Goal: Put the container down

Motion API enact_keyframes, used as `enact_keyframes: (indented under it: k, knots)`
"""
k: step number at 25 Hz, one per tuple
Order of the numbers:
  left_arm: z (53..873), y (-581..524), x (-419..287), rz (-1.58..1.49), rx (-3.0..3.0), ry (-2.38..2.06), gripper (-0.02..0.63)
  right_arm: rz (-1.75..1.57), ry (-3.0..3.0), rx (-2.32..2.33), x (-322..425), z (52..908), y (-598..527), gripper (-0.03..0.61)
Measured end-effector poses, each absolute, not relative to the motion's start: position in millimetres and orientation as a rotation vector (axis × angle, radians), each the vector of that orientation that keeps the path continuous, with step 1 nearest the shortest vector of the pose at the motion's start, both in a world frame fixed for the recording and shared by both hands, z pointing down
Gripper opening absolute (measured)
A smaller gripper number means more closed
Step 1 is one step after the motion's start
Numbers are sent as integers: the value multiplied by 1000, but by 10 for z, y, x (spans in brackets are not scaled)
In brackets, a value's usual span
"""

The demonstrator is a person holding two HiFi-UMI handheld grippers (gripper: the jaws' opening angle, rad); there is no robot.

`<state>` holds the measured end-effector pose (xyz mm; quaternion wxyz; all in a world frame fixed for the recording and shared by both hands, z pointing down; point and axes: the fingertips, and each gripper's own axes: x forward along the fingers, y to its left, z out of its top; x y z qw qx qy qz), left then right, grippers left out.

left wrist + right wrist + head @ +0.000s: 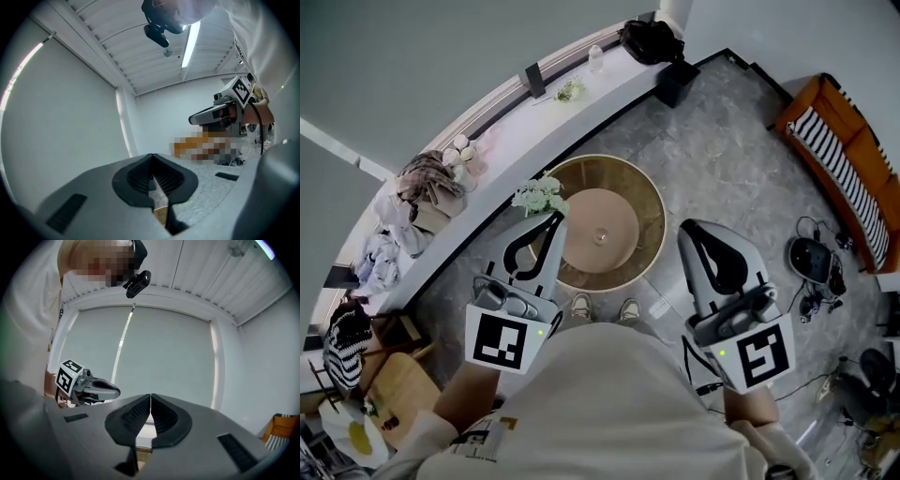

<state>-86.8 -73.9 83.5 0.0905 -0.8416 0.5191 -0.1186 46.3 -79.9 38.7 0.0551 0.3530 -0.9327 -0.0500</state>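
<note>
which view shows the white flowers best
The head view: the white flowers sit by the round table's rim, seen from above. Neither gripper view shows them; both look across at walls and ceiling.

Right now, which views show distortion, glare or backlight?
Head view: fisheye bends the sill into an arc, light even. Left gripper view: the ceiling lamp glares, corners black. Right gripper view: the pale blind backlights the shut right gripper.
</note>
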Motion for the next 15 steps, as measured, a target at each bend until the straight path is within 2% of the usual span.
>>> enact_keyframes:
  k: [15]
  knots:
    - [864, -737, -771, -388, -2511, 1487, 9, -124, -2810, 1108, 520, 492, -812, 8]
